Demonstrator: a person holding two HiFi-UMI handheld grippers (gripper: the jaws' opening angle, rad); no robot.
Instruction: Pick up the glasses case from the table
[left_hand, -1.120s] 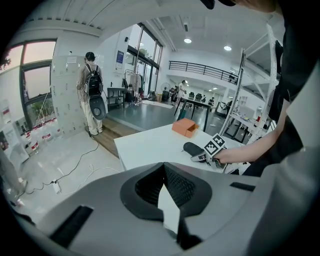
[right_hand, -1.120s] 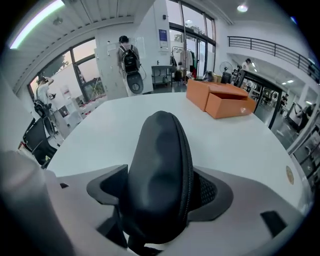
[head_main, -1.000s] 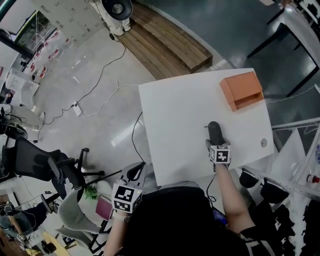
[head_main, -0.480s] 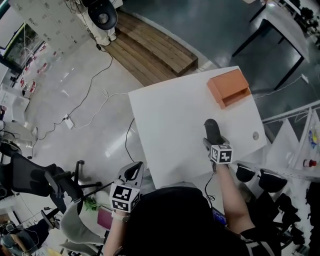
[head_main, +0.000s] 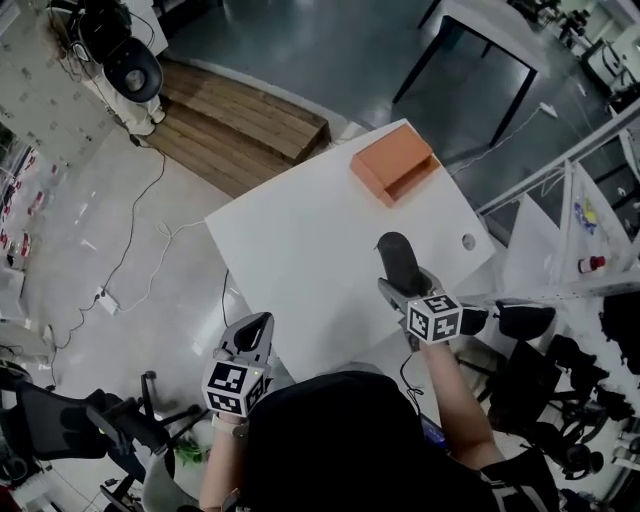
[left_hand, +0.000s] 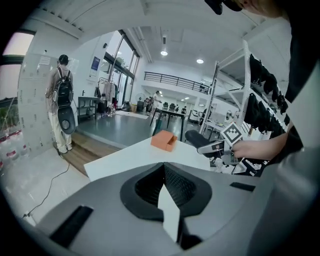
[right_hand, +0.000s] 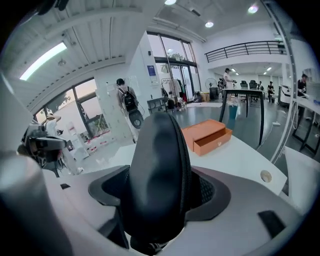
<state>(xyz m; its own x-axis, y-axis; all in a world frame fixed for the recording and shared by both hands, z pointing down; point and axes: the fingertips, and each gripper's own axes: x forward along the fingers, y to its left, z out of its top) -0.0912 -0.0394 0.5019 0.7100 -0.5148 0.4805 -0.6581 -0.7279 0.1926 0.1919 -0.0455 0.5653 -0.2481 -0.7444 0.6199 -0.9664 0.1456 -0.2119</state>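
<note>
Now I am pinching the black glasses case (right_hand: 157, 170) between my right gripper's (right_hand: 160, 200) jaws just above the white table's (head_main: 300, 250) near edge, my left gripper (left_hand: 167, 205) hanging pressed shut and empty beside that table, so finishing the pick-up, I judge, is calling only for a steady squeeze.

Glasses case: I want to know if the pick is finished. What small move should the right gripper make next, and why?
Probably a short lift straight up, grip unchanged. The right gripper is shut on the case, which the left gripper view shows low over the table. The orange box stands well apart, so nothing blocks the rise.
</note>
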